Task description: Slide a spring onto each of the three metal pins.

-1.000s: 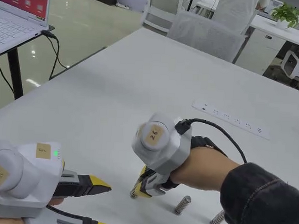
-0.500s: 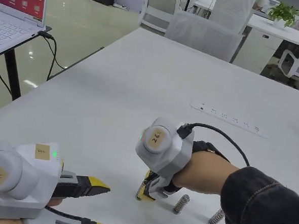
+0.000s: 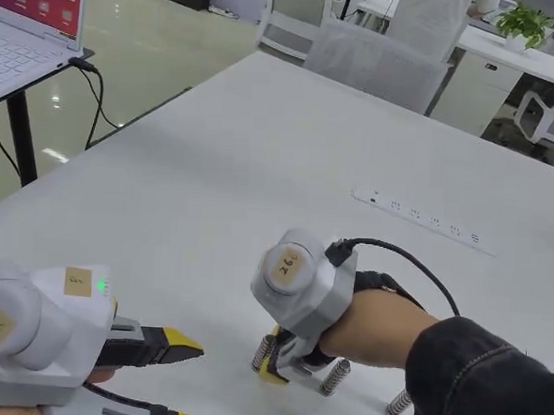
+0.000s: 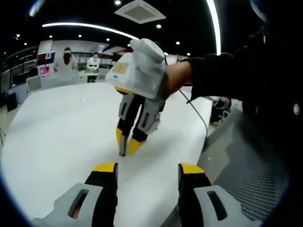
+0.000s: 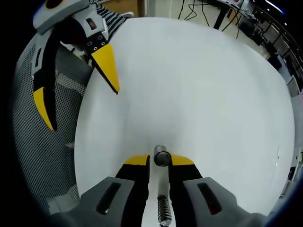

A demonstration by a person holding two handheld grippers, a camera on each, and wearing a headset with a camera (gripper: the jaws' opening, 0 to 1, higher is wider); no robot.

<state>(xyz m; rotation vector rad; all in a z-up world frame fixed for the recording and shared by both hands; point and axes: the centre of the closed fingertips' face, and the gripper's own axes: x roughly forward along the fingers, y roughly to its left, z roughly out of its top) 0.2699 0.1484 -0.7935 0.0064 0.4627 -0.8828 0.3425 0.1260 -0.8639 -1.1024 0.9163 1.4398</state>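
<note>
My right gripper points down at the white table, shut on a metal pin that carries a spring. The left gripper view shows that pin hanging from the right gripper with its end at the tabletop. Two more spring-wrapped pins lie just right of it, one close to the jaws and the other beside the sleeve. My left gripper hovers at the near left, open and holding nothing; its jaws face the right gripper. It shows as the left gripper in the right gripper view.
A white power strip lies across the far right of the table. A laptop sits on a stand at the far left, with cables hanging below. Office chairs stand at the table's far edge.
My right gripper has moved a little right and down with the pin, ending close beside the nearer spring-wrapped pin. The left gripper has stayed put.
</note>
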